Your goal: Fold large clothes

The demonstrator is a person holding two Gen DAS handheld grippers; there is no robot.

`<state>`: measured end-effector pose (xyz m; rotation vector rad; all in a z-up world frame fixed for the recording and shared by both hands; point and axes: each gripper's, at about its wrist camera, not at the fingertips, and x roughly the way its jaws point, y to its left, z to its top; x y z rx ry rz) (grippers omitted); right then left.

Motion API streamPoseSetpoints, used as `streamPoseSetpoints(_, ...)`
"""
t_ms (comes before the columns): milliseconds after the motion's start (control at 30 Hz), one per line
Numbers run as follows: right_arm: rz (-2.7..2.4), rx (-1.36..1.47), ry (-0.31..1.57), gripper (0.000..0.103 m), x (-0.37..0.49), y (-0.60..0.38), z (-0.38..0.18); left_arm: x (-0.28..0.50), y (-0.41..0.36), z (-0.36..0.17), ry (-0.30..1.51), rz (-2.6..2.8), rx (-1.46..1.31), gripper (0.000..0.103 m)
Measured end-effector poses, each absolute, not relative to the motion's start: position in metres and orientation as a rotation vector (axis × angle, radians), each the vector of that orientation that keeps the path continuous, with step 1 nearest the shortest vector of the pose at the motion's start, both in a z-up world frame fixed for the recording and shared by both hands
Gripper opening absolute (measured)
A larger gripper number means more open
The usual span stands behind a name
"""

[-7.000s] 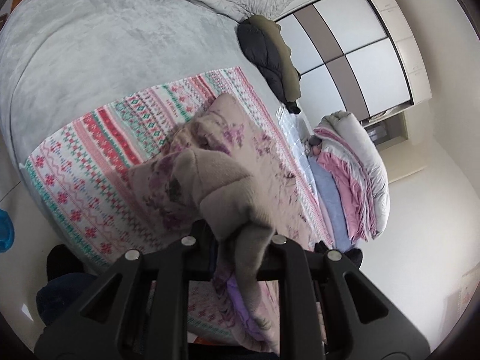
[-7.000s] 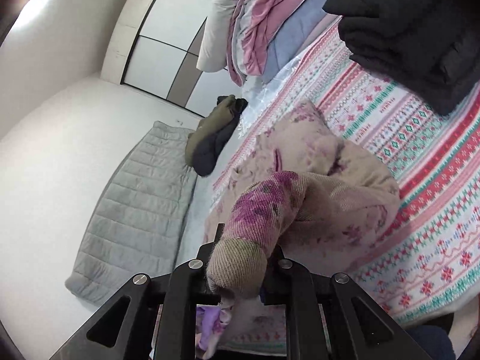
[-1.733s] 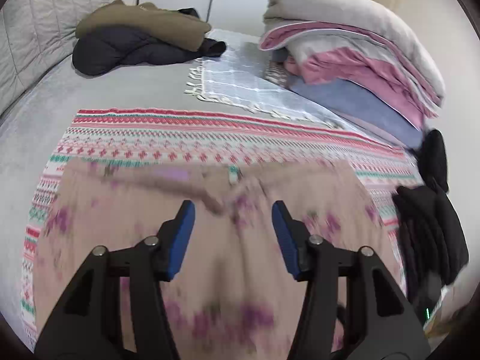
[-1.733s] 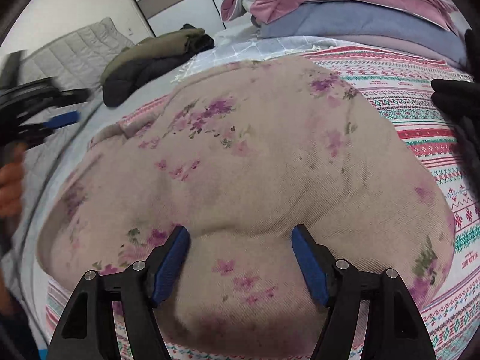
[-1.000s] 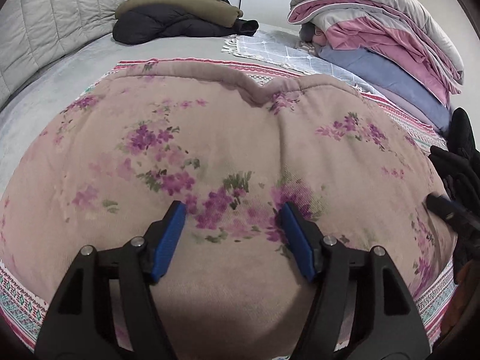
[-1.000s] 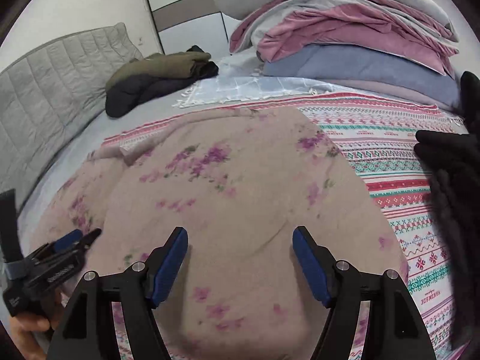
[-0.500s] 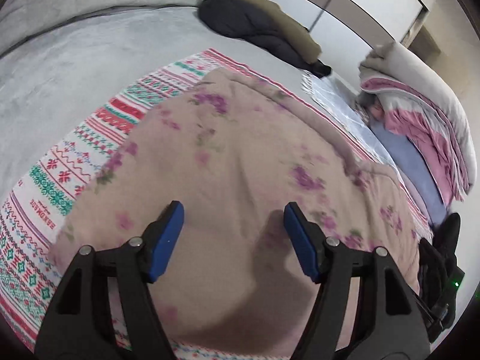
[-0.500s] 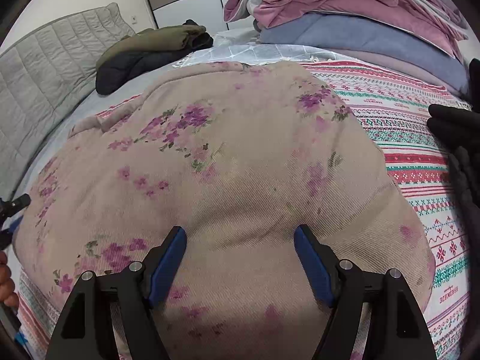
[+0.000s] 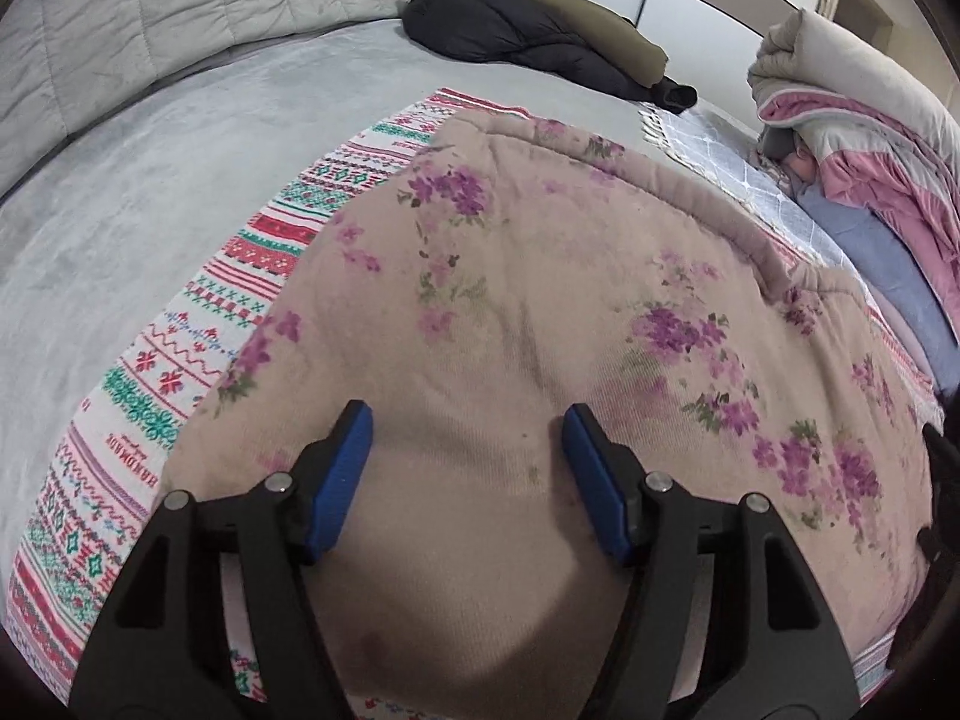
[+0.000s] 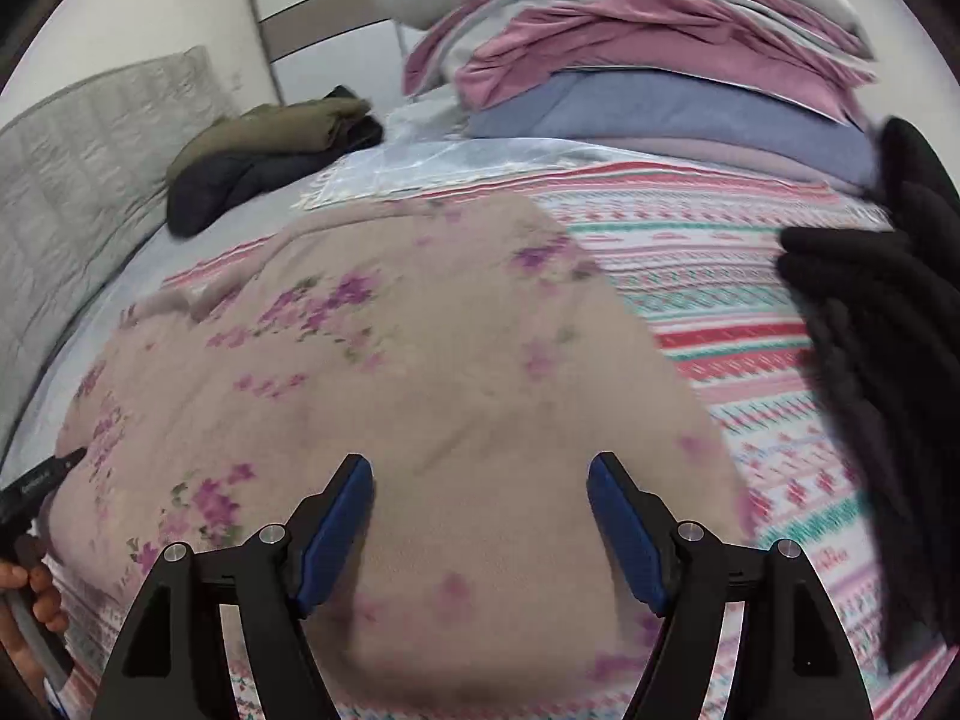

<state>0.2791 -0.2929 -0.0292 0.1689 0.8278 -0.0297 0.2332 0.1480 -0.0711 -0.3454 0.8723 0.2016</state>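
Observation:
A large beige garment with purple flowers (image 9: pixel 540 312) lies spread flat on a striped patterned blanket (image 9: pixel 198 354) on the bed. It also shows in the right wrist view (image 10: pixel 420 372). My left gripper (image 9: pixel 468 420) is open and empty, just above the garment's near left part. My right gripper (image 10: pixel 480 468) is open and empty above the garment's near right part. The left gripper's tip and the hand holding it show at the left edge of the right wrist view (image 10: pixel 36 486).
A dark and olive jacket (image 9: pixel 540 36) lies at the far side of the grey bed. A stack of pink, grey and blue bedding (image 10: pixel 648 60) stands at the far right. Folded black clothes (image 10: pixel 888 324) lie at the right on the blanket.
Seven seconds ago both grippers were shut on the bunched garment. It now lies spread flat and both grippers are open. The left view has swung slightly in the last half second.

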Motion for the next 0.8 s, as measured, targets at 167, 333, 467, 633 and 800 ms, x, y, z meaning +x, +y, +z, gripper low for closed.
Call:
streamPoseSetpoints(167,0.002,0.151,0.902,0.079,0.288,-0.294,-0.058,0.234,0.147,-0.070,0.886,0.259,-0.316,0.060)
streamPoseSetpoints(333,0.019,0.209,0.910,0.082,0.299,-0.297,-0.070,0.240,0.156,-0.082,0.912,0.219,-0.370,0.060)
streamPoseSetpoints(467,0.029,0.206,0.907,0.082,0.294,-0.299,-0.066,0.239,0.152,-0.079,0.900,0.220,-0.327,0.060)
streamPoseSetpoints(633,-0.041,0.152,0.852,0.082,0.269,-0.295,-0.029,0.229,0.150,-0.055,0.862,0.243,-0.320,0.060)
streamPoseSetpoints(800,-0.027,0.141,0.796,0.082,0.253,-0.291,-0.005,0.215,0.112,-0.026,0.795,0.142,-0.240,0.060)
